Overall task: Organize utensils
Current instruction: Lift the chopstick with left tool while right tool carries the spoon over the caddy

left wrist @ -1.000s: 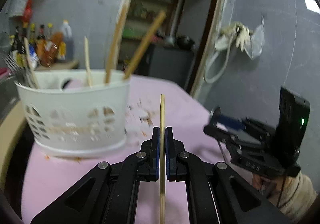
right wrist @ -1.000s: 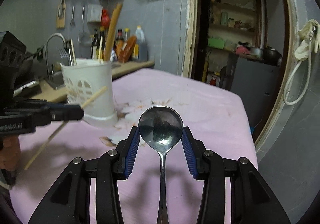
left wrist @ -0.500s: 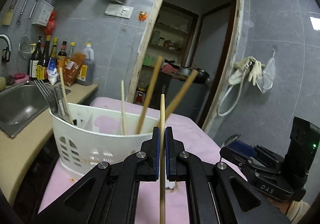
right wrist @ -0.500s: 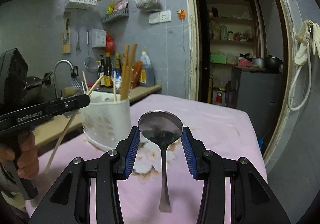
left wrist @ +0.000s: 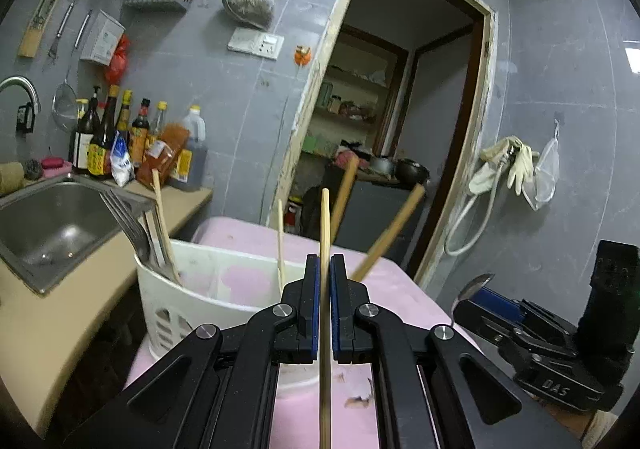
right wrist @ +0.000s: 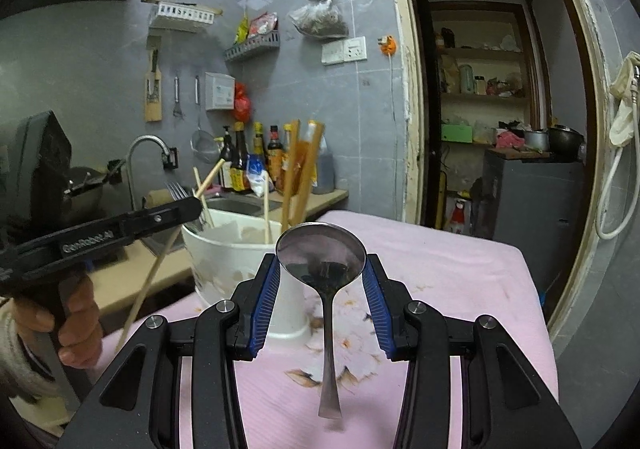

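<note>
My left gripper (left wrist: pixel 325 273) is shut on a thin wooden chopstick (left wrist: pixel 325 225) that stands upright, above and in front of the white utensil holder (left wrist: pixel 192 301). The holder has forks (left wrist: pixel 124 217) and wooden utensils (left wrist: pixel 384 233) in it. My right gripper (right wrist: pixel 320 277) is shut on a metal spoon (right wrist: pixel 320 253), held by its bowl with the handle hanging down above the pink tablecloth (right wrist: pixel 440 273). The holder (right wrist: pixel 232 261) stands just left of it. The left gripper (right wrist: pixel 132 225) shows there too, with its chopstick (right wrist: pixel 152 273).
A steel sink (left wrist: pixel 48 221) and a counter with sauce bottles (left wrist: pixel 120 141) lie to the left. A doorway (left wrist: pixel 384 137) opens behind the table. The right gripper (left wrist: pixel 472 301) appears at the lower right of the left wrist view.
Both grippers have risen and tilted up. The left gripper moved closer to the holder with the chopstick. The spoon is lifted higher above the cloth.
</note>
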{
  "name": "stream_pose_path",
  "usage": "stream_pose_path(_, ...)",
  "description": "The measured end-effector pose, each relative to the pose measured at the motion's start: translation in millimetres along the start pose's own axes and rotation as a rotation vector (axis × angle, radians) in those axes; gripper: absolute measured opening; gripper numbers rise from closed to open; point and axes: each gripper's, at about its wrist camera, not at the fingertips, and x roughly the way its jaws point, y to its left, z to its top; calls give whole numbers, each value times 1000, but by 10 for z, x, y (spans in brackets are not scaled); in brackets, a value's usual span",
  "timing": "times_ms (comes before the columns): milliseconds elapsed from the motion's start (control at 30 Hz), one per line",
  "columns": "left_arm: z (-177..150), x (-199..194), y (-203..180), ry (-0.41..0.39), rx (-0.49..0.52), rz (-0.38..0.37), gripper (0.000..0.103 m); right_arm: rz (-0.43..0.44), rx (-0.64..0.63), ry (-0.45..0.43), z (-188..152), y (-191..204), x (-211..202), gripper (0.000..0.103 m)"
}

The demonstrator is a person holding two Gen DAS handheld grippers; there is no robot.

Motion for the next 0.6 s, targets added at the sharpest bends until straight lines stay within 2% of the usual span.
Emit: stream_pose_path(600, 599, 6, 377, -167, 29, 75, 3, 87, -32, -174, 731, 398, 172, 40)
